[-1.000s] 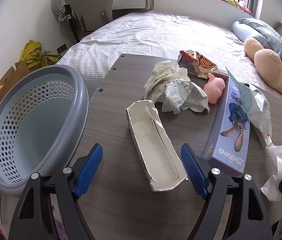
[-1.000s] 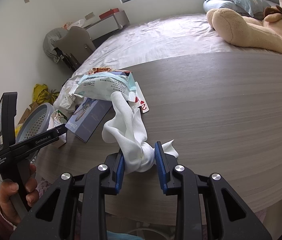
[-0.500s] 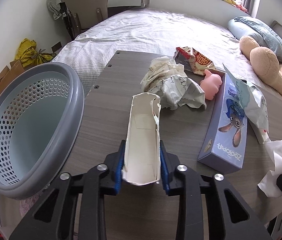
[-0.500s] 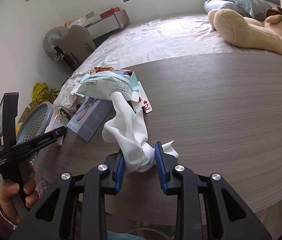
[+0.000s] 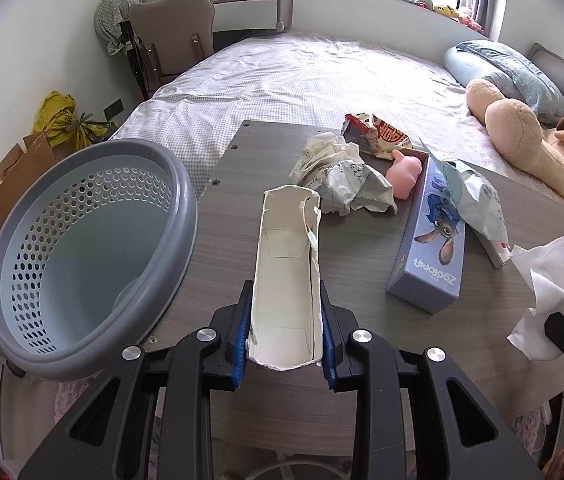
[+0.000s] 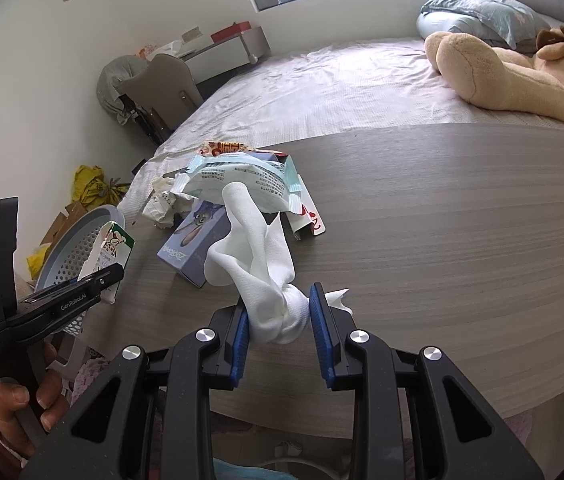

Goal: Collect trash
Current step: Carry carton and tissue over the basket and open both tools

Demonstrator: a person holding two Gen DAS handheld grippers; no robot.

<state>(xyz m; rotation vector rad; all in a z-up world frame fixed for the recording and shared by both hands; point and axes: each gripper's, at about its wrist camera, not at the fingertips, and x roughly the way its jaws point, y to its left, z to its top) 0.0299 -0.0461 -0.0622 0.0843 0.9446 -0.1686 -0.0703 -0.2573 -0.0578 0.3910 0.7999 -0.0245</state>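
My left gripper (image 5: 285, 332) is shut on a torn white carton (image 5: 286, 276), lifted off the grey table (image 5: 225, 240) and pointing away; the carton also shows in the right wrist view (image 6: 111, 252). A grey perforated basket (image 5: 93, 248) stands tilted at the table's left edge, just left of the carton. My right gripper (image 6: 277, 320) is shut on a white tissue (image 6: 259, 264) near the table's front edge; the tissue also shows in the left wrist view (image 5: 546, 284). Crumpled paper (image 5: 342, 180), a snack wrapper (image 5: 378, 134) and a light blue packet (image 5: 470, 196) lie beyond.
A purple Zootopia box (image 5: 432, 248) lies right of the carton, with a pink toy (image 5: 404, 172) behind it. A bed with a large teddy bear (image 5: 534, 148) is beyond the table. A chair (image 5: 169, 40) stands at the back left.
My left gripper closed on the white carton and lifted it, turning it straight ahead. The right gripper has stayed shut on the tissue, almost still.
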